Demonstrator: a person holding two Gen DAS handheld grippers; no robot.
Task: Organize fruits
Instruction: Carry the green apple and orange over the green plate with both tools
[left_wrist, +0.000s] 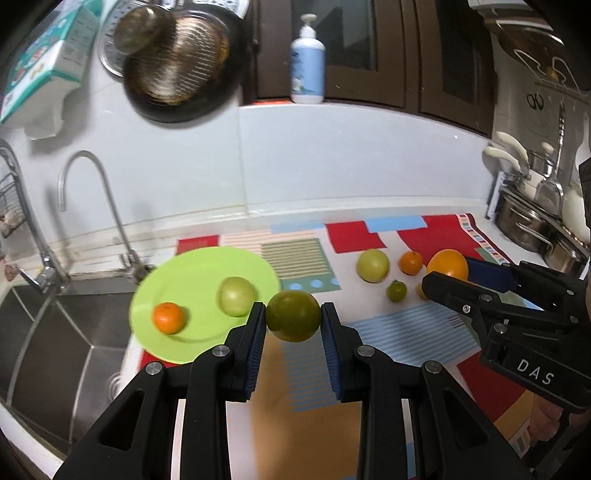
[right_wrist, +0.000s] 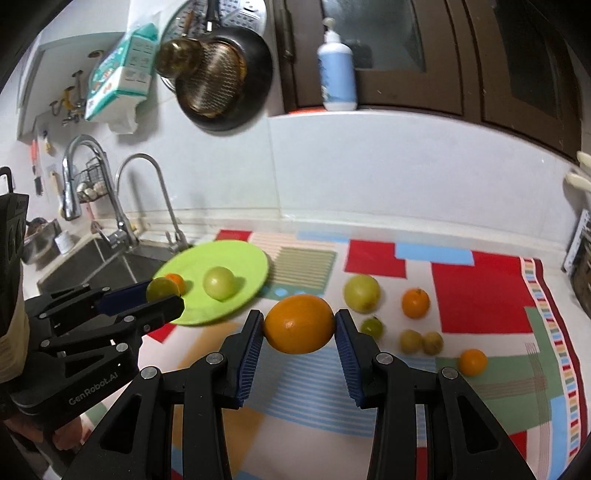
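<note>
My left gripper (left_wrist: 293, 317) is shut on a dark green fruit (left_wrist: 293, 315) and holds it above the mat, just right of the lime-green plate (left_wrist: 184, 273). The plate holds a small orange (left_wrist: 168, 317) and a pale green fruit (left_wrist: 237, 296). My right gripper (right_wrist: 299, 325) is shut on a large orange (right_wrist: 300, 324), held over the mat's middle. It also shows in the left wrist view (left_wrist: 447, 264). Loose on the mat lie a pale green fruit (right_wrist: 362, 293), a small orange (right_wrist: 416, 302), a small green fruit (right_wrist: 371, 326), two yellowish fruits (right_wrist: 421, 341) and another orange (right_wrist: 472, 362).
A steel sink (left_wrist: 48, 332) with a faucet (left_wrist: 88, 206) lies left of the plate, which overhangs its edge. A pan (left_wrist: 181, 62) hangs on the wall above. A pump bottle (left_wrist: 307, 62) stands on the ledge. Pots (left_wrist: 532, 221) stand at far right. A patterned mat (right_wrist: 480, 295) covers the counter.
</note>
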